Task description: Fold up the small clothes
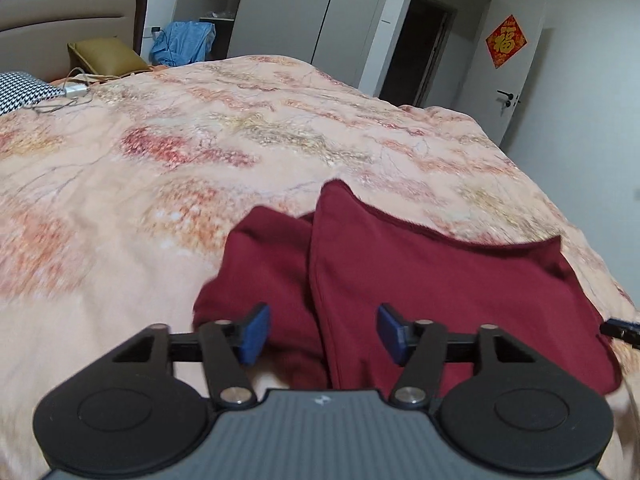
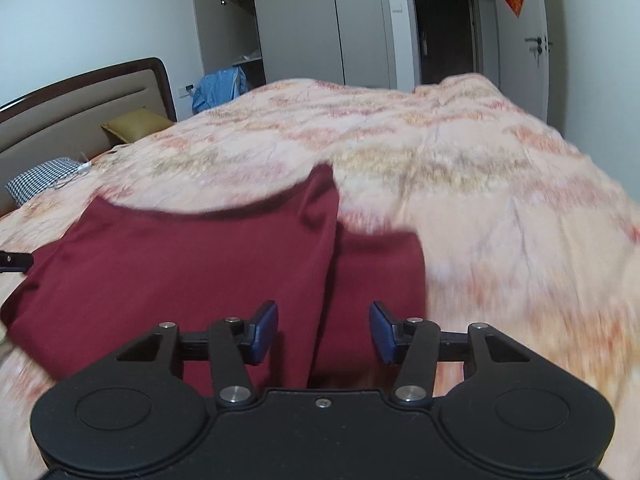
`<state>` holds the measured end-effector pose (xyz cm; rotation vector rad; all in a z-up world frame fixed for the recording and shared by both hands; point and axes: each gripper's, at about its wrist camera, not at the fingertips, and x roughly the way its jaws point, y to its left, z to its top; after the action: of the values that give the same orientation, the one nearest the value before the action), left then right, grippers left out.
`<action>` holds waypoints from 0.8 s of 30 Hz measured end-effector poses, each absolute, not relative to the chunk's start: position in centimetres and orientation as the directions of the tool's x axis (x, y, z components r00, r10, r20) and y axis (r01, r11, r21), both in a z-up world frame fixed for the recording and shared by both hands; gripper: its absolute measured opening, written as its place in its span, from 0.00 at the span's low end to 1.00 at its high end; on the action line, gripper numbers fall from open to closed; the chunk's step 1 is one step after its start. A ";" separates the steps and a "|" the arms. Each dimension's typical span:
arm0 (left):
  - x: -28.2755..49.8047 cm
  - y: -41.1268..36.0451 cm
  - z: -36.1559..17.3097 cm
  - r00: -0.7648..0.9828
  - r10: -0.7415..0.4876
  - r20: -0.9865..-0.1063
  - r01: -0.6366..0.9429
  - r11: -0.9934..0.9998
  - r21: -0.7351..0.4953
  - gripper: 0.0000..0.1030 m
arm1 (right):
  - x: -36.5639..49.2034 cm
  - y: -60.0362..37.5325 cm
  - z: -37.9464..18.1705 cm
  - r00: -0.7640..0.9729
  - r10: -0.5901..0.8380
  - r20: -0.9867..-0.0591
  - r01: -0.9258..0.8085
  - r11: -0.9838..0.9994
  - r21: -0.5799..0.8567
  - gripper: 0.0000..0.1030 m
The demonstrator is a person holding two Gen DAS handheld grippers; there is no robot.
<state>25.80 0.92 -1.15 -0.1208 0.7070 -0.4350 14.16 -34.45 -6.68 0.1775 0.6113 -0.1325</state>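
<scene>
left gripper (image 1: 322, 334) and right gripper (image 2: 324, 332) gape wide, empty, above the maroon garment (image 1: 440, 280).

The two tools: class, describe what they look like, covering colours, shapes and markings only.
Left tool: blue fingertip pads on black linkage arms with silver pivots, round black discs, and a ribbed grey body bearing a small pale mark. Right tool: the same, but its body is smooth black with one central screw.

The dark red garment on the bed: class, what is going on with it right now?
A person with a hand-held gripper in each hand works on a dark red garment lying on a floral bedspread. The left hand-held gripper and the right hand-held gripper are both open above its near edge, neither gripping it. One part already lies folded over another.
</scene>
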 end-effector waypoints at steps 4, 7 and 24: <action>22.8 1.4 -1.8 0.655 -0.424 -0.626 0.336 0.905 -0.262 0.66 | 11.2 -33.0 -7.8 0.799 -0.049 -0.599 0.198 0.963 0.184 0.49; 21.5 1.8 -2.7 0.626 -0.439 -0.645 0.322 0.898 -0.300 0.37 | 10.2 -32.3 -8.4 0.800 -0.044 -0.598 0.227 0.945 0.235 0.37; 19.4 3.2 -2.8 0.608 -0.422 -0.673 0.195 0.900 -0.389 0.04 | 8.3 -31.6 -7.8 0.776 -0.077 -0.625 0.307 0.913 0.268 0.04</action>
<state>19.43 3.17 -2.83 -0.2898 0.8468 -0.3623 8.27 -31.59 -7.81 0.3705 0.6519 -0.2130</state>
